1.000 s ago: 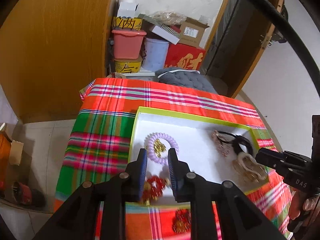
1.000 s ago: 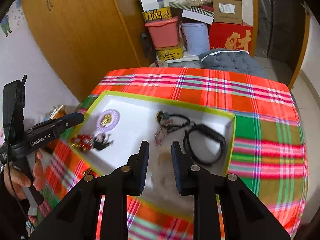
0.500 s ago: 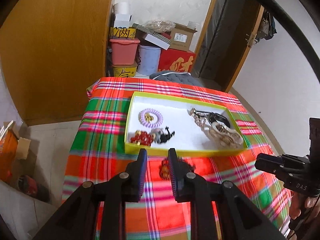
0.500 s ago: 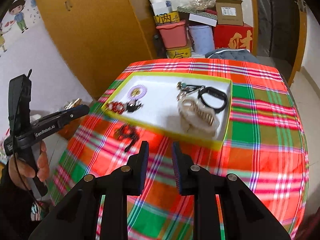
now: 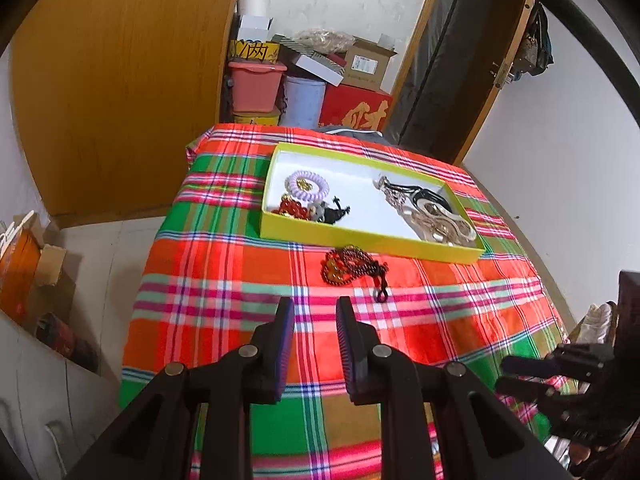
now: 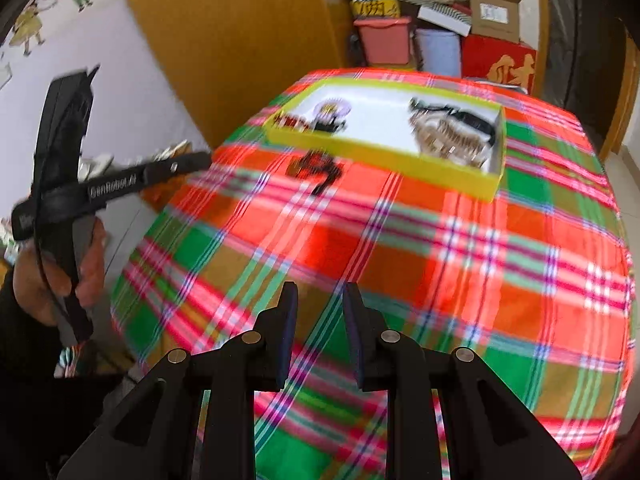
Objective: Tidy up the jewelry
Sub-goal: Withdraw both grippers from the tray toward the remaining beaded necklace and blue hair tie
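A yellow-green tray (image 5: 360,242) (image 6: 384,152) with a white floor sits on the plaid tablecloth (image 5: 240,272) (image 6: 460,240). In it lie a lilac coil hair tie (image 5: 307,185), a red bead bracelet (image 5: 292,210), a black piece (image 5: 334,213), a black band (image 5: 430,199) and gold-white jewelry (image 5: 442,226) (image 6: 450,138). A dark red bead necklace (image 5: 354,267) (image 6: 318,168) lies on the cloth in front of the tray. My left gripper (image 5: 314,308) and right gripper (image 6: 319,294) are open, empty, and held back over the near cloth.
Behind the table stand a pink bin (image 5: 256,84), a blue bucket (image 5: 304,96), a red box (image 5: 356,114) and cardboard boxes. A wooden cabinet (image 5: 120,80) is at the left. The table edge drops to the floor at the left.
Both grippers have pulled back from the tray toward the near side of the table. The tray now looks smaller and farther. The jewelry has not moved.
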Tool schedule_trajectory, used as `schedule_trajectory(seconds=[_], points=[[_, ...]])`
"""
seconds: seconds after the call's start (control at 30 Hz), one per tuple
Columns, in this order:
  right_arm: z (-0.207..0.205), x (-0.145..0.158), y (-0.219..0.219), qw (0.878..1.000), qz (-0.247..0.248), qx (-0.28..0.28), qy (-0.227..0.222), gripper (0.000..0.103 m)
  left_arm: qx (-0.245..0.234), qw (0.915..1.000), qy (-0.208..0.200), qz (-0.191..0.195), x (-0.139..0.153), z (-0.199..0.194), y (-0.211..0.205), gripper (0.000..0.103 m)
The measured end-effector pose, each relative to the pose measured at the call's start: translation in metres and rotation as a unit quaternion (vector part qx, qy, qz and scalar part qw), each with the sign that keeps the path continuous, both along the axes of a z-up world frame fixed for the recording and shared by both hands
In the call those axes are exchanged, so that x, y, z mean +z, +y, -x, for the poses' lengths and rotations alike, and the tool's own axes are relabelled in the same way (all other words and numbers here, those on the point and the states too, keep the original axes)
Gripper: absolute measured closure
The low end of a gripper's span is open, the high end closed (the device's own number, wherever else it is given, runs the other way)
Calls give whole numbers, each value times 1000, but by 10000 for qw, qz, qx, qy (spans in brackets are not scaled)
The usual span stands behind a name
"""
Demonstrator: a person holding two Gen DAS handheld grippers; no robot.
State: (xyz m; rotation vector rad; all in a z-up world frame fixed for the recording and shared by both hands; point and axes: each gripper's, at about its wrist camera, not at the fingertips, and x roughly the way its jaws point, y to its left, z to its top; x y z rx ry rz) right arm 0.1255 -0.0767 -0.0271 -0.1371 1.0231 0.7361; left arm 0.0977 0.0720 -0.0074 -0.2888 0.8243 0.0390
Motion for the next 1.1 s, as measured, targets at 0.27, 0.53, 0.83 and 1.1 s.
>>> schedule_trajectory(seconds=[0.27,0.53,0.83,1.1], points=[[28,-18,16,9991,102,331,253,79,-142,9999,71,35,-6,4,-12,82],[39,-31,27,9973,319,585,295,79,-157,9998,104,70,-8,7,-12,82],[46,-32,32,9960,494,724,164,87,-133,9997,152,107,-10,3,-9,82],[52,-34,38,9935,735,861,-78,94,-163,9996,197,144,-13,-1,-8,82]])
